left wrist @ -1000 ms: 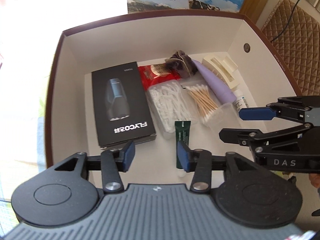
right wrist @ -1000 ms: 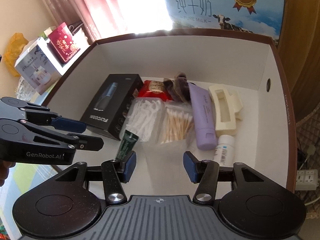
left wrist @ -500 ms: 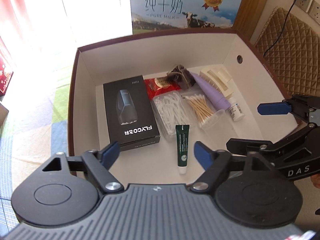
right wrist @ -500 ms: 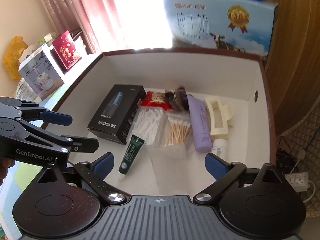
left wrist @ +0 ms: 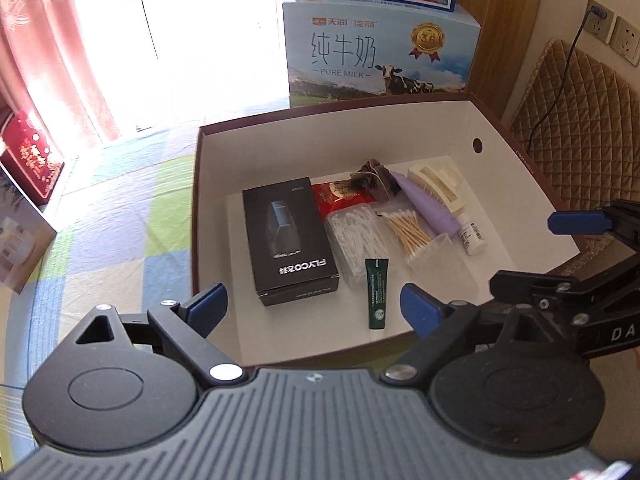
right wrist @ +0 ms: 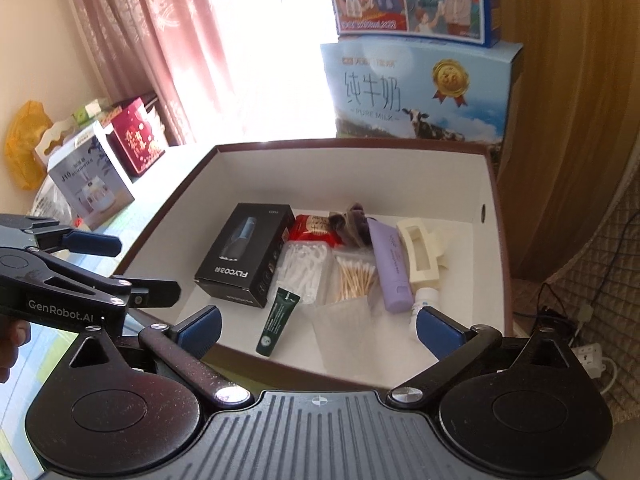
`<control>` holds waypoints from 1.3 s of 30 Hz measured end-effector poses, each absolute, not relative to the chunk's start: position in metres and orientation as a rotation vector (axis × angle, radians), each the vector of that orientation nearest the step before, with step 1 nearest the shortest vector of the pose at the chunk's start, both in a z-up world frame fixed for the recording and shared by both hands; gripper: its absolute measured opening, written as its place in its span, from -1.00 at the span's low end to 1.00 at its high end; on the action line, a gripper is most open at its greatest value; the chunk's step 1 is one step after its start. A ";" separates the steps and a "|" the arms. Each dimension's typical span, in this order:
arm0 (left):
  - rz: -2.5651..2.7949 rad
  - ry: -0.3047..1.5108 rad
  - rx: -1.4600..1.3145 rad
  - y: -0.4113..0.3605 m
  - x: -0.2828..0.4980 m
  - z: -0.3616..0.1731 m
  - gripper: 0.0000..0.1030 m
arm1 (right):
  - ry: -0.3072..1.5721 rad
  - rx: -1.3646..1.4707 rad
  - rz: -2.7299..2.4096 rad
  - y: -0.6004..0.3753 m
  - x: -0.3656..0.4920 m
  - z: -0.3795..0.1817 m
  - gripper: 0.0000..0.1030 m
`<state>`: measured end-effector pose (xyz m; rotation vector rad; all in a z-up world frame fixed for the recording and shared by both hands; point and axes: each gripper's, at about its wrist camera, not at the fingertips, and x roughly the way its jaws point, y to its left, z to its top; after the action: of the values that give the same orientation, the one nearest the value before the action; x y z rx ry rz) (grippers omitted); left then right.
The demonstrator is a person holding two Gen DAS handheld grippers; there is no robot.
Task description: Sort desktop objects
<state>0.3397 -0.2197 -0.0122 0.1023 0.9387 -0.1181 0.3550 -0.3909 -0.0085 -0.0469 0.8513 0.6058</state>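
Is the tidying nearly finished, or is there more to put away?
It looks nearly finished. The black box, cotton swabs, purple tube and green tube all lie inside the storage box. The left gripper and right gripper are open and empty. No loose items show outside.

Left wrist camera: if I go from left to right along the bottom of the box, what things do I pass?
Black box → floss picks → green tube → cotton swabs → purple tube → small white bottle.
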 end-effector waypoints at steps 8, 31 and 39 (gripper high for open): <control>-0.075 0.904 0.078 -0.200 0.301 0.001 0.88 | 0.797 -0.032 0.588 -0.399 0.320 0.004 0.96; 0.104 0.833 0.074 -0.160 0.186 0.022 0.98 | 0.762 -0.060 0.601 -0.392 0.226 0.010 0.96; 0.131 0.839 0.055 -0.154 0.153 0.022 0.97 | 0.788 -0.060 0.639 -0.385 0.201 0.002 0.96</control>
<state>0.1532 -0.1538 0.0219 0.0547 0.8386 0.1314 0.2006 -0.3846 0.0015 -0.0599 0.7878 0.6390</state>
